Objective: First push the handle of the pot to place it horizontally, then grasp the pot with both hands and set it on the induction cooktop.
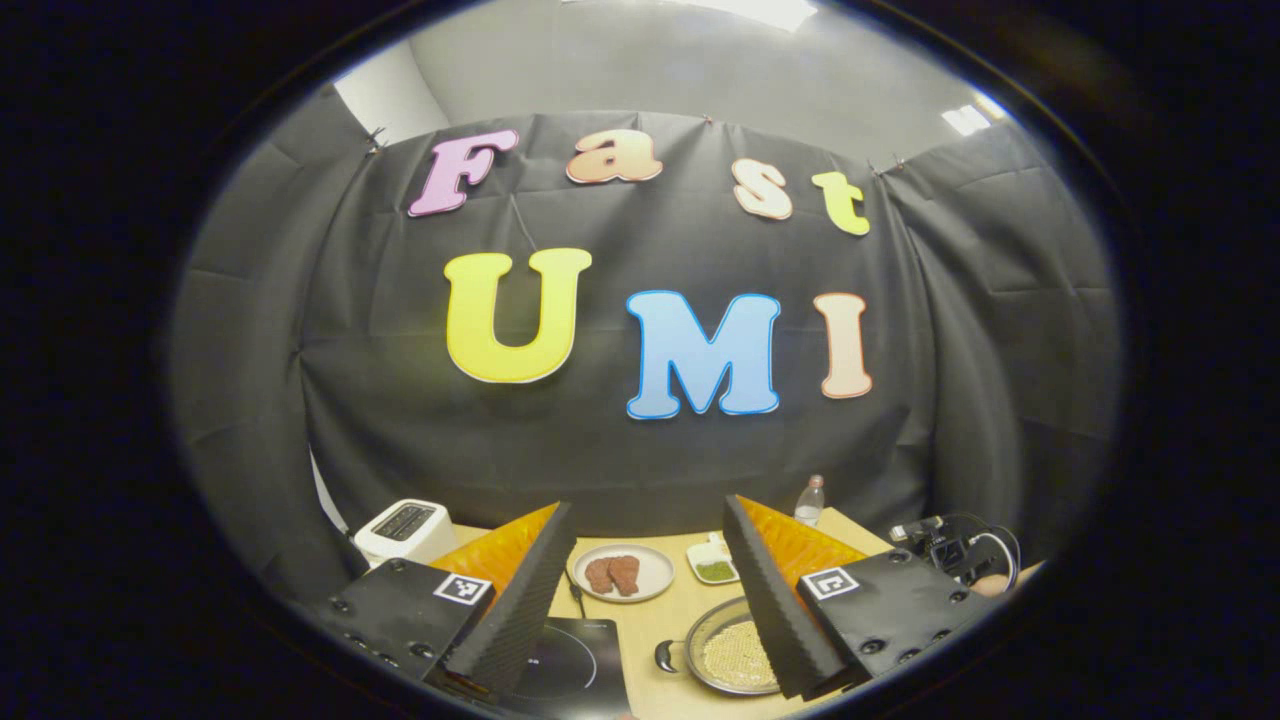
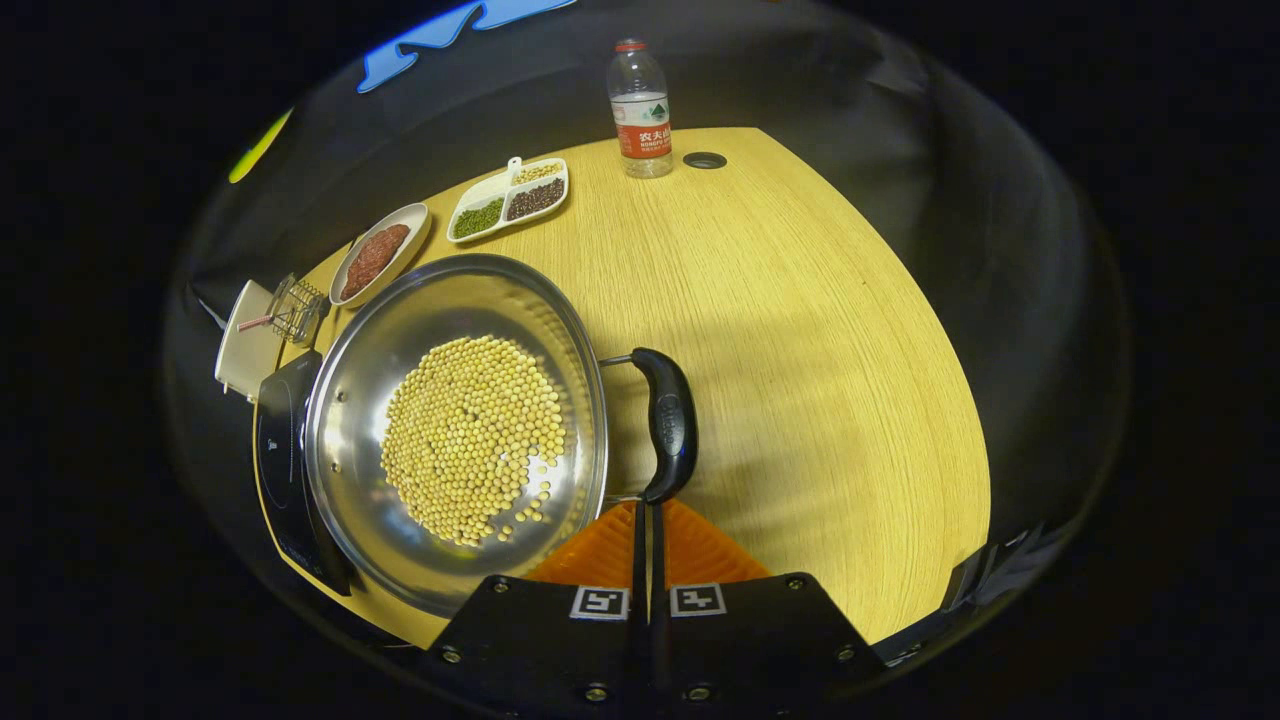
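The steel pot (image 2: 365, 400) holds a layer of yellow beans (image 2: 470, 440) and stands on the wooden table (image 2: 800, 330). Its black loop handle (image 2: 670, 420) points towards my right gripper (image 2: 648, 512). That gripper is shut with nothing between its fingers, and its tips touch the near end of the handle. The black induction cooktop (image 2: 285, 470) lies just left of the pot. My left gripper (image 1: 648, 505) is held high and open. Below it I see the cooktop (image 1: 560, 665), the pot (image 1: 735, 650) and its other handle (image 1: 668, 655).
A plate of meat (image 2: 378, 255), a divided dish of beans (image 2: 510, 195) and a water bottle (image 2: 640, 110) stand at the table's far side. A white toaster (image 1: 405, 530) and a wire rack (image 2: 295, 310) sit beyond the cooktop. Bare tabletop stretches right of the pot.
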`<state>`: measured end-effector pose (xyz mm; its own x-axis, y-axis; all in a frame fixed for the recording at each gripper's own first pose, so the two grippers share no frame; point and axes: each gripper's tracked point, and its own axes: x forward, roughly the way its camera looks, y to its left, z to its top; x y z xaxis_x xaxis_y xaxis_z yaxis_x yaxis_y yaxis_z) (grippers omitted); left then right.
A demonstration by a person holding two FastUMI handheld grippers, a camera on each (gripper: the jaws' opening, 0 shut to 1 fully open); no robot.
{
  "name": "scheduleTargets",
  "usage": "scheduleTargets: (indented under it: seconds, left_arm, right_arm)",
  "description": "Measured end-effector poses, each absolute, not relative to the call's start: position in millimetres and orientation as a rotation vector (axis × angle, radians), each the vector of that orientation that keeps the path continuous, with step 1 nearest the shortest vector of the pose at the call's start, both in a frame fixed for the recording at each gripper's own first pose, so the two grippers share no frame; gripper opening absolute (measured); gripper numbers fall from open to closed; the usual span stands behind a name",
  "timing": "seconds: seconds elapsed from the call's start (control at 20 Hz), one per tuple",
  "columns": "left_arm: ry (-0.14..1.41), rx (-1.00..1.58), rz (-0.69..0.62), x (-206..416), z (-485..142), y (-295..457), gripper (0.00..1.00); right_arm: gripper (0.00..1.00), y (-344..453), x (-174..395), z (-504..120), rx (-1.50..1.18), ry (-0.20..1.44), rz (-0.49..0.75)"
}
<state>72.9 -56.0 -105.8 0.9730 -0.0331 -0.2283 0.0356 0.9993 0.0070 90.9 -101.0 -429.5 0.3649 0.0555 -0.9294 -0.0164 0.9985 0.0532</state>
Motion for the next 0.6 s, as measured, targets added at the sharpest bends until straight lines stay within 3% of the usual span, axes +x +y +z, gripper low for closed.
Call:
scheduleTargets:
  seconds: [0.4, 0.6]
  left_arm:
    - [0.267, 0.028, -0.020, 84.0, -122.5, -63.0, 0.97]
    - [0.299, 0.014, -0.033, 88.2, -140.3, -70.1, 1.00]
  right_arm:
    - [0.01, -103.3, 111.0, -435.8, 0.007, 1.202, 0.072]
    - [0.01, -120.4, 106.5, -425.5, -0.042, 1.164, 0.031]
